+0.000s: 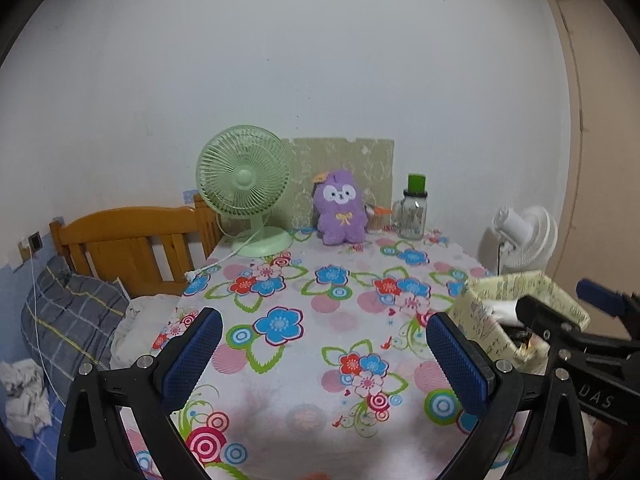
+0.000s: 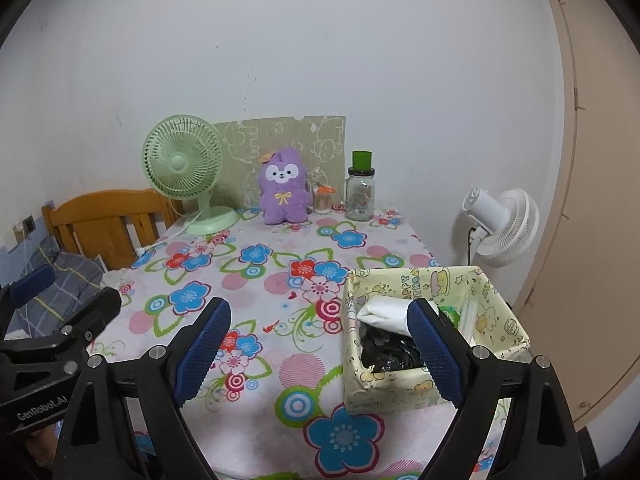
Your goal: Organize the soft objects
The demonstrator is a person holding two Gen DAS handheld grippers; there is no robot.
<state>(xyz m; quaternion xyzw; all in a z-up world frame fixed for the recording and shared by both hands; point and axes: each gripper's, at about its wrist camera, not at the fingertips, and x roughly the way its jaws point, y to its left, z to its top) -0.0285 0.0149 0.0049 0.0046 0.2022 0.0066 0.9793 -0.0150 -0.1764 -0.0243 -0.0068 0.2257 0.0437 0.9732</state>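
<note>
A purple plush toy sits upright at the far edge of the flower-patterned tablecloth, against a green board. A cream patterned box stands on the right. It holds a white soft bundle on top of a crumpled black item. My left gripper hovers open over the near part of the cloth, nothing between its fingers. My right gripper is wide open, with nothing between its pads and its right finger in front of the box.
A green desk fan and a glass jar with a green lid flank the plush. A small container stands by the jar. A white fan, a wooden headboard and a checked pillow lie off the table.
</note>
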